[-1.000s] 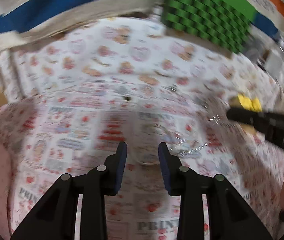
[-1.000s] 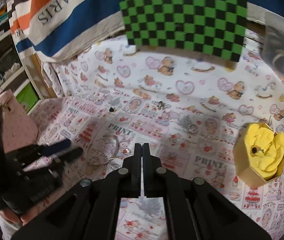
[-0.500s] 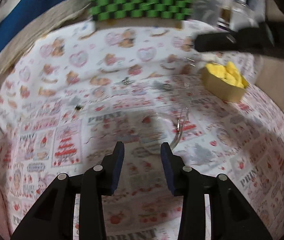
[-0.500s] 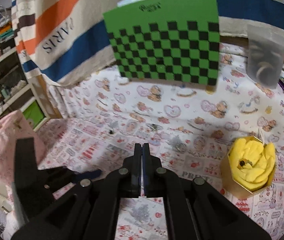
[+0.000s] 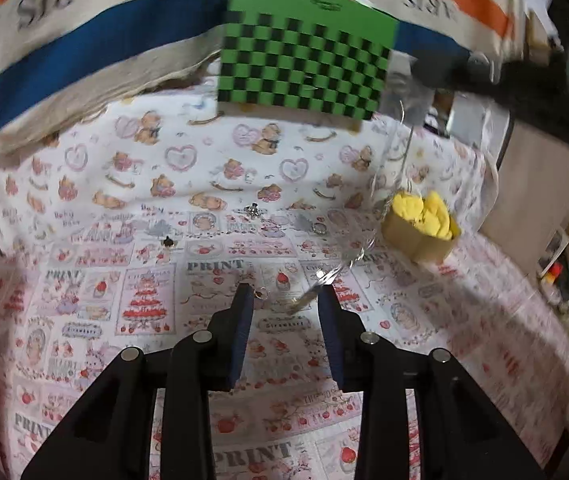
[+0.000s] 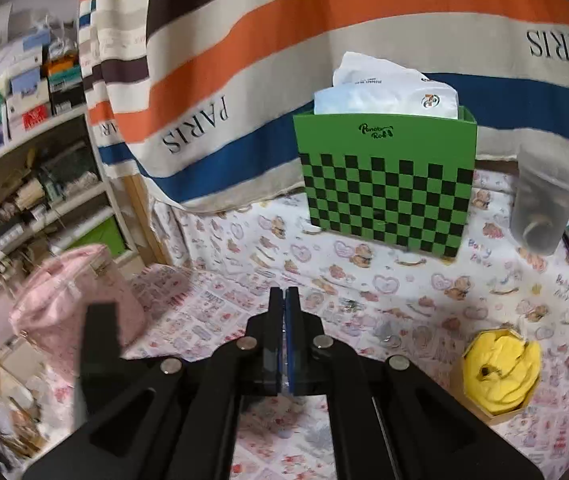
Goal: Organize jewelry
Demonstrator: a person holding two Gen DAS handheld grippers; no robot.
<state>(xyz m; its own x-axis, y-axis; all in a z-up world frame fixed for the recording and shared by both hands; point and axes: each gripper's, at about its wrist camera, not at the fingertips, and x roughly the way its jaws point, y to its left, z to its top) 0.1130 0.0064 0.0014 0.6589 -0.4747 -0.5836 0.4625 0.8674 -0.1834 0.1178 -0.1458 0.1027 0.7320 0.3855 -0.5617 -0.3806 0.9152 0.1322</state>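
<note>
L gripper (image 5: 286,308): nothing gripped, jaws closing w/ only the bottom end of the necklace (image 5: 368,240) lying btwn the tips on the printed cloth (image 5: 124,200); pads not touching it. Small round piece (image 5: 261,292) just beside its left finger. R gripper (image 6: 284,304): clenched, pinching the necklace's top end up & to the right of L; the chain hangs slack from it. Box w/ yellow lining (image 5: 404,236) ahead-right of L. Ring (image 5: 319,229) ahead of L, near the box.
</note>
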